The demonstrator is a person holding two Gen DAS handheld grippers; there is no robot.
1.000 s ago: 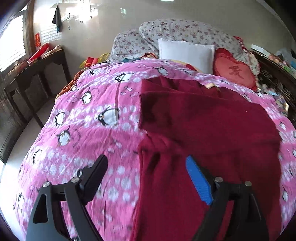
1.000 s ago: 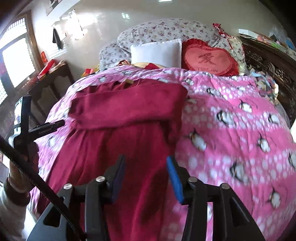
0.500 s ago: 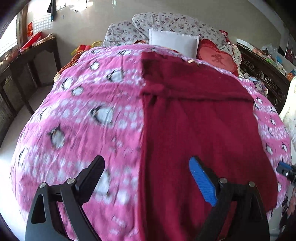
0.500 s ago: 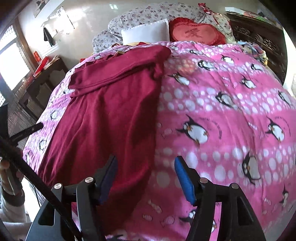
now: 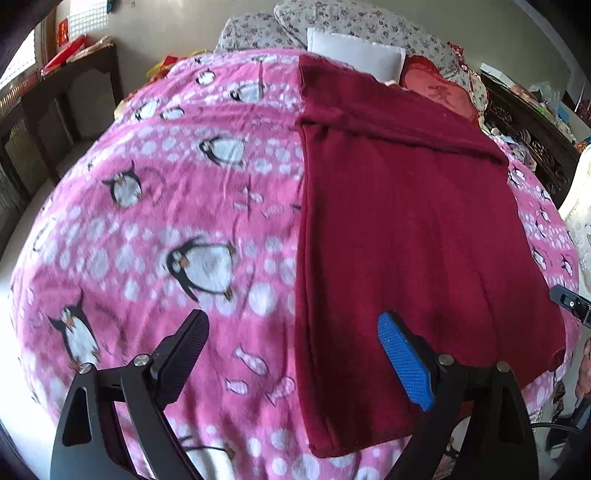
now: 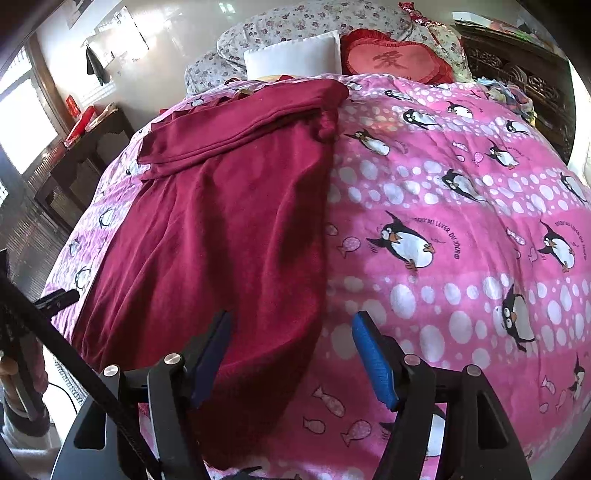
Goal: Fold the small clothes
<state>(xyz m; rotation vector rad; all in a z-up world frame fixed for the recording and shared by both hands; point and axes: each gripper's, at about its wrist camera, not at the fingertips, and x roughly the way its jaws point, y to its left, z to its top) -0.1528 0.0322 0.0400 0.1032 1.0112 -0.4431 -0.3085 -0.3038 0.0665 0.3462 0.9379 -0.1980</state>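
Observation:
A dark red garment point(image 5: 399, 229) lies spread lengthwise on the pink penguin bedspread point(image 5: 177, 206), its far end folded over into a band. It also shows in the right wrist view point(image 6: 229, 229). My left gripper point(image 5: 291, 354) is open and empty, hovering over the garment's near left edge. My right gripper point(image 6: 291, 354) is open and empty, hovering over the garment's near right edge. The other gripper's tip shows at each view's side edge.
A white pillow point(image 6: 295, 57), a red heart cushion point(image 6: 395, 61) and floral pillows point(image 6: 317, 26) lie at the head of the bed. A dark wooden table point(image 5: 62, 96) stands to the left. Carved dark furniture point(image 6: 524, 74) stands to the right.
Both grippers have drawn back toward the foot of the bed and risen, so the garment's near hem is now in view. Both stayed open.

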